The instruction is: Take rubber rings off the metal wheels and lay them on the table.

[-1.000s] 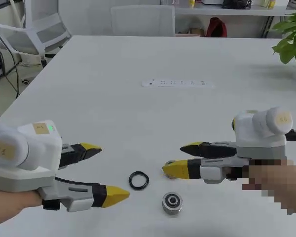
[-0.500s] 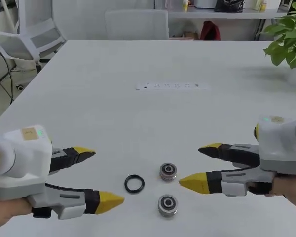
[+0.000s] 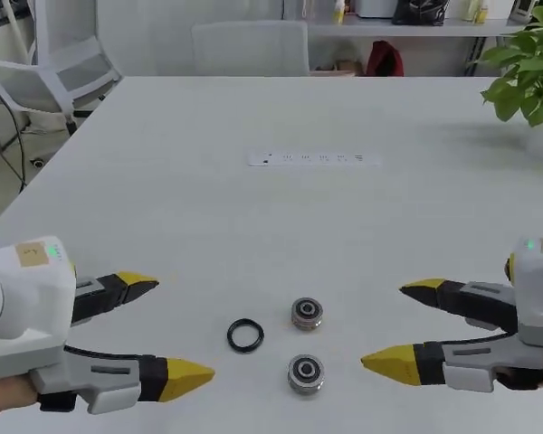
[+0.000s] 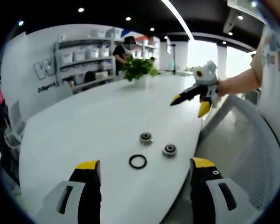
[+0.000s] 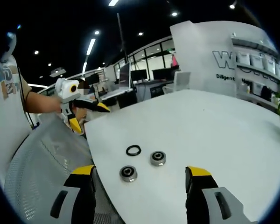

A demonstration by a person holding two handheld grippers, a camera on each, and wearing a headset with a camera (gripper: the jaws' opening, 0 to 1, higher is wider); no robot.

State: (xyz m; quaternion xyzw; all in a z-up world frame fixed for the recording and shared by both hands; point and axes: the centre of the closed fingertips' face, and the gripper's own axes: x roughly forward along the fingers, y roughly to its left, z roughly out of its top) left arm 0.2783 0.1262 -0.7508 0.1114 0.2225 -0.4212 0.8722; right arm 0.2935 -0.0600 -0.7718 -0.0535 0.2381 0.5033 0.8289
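Right gripper point(image 3: 385, 325), wide and empty like the left gripper point(image 3: 181, 327), is drawn back from two metal wheels point(image 3: 307, 313) and a rubber ring point(image 3: 245, 335) laid between them, one removal judged complete.

A black rubber ring point(image 3: 245, 335) lies flat, off its wheel, just beside the far metal wheel point(image 3: 307, 313), with the near metal wheel point(image 3: 305, 373) close by.

Table point(image 3: 163, 181) mid-frame open, wide lane. Lower ctr: ring point(image 3: 245, 335), wheel point(image 3: 307, 313), 2nd wheel point(image 3: 306, 373) in way. Power strip point(image 3: 305, 158) upper ctr; plant point(image 3: 528, 68) upper rt.
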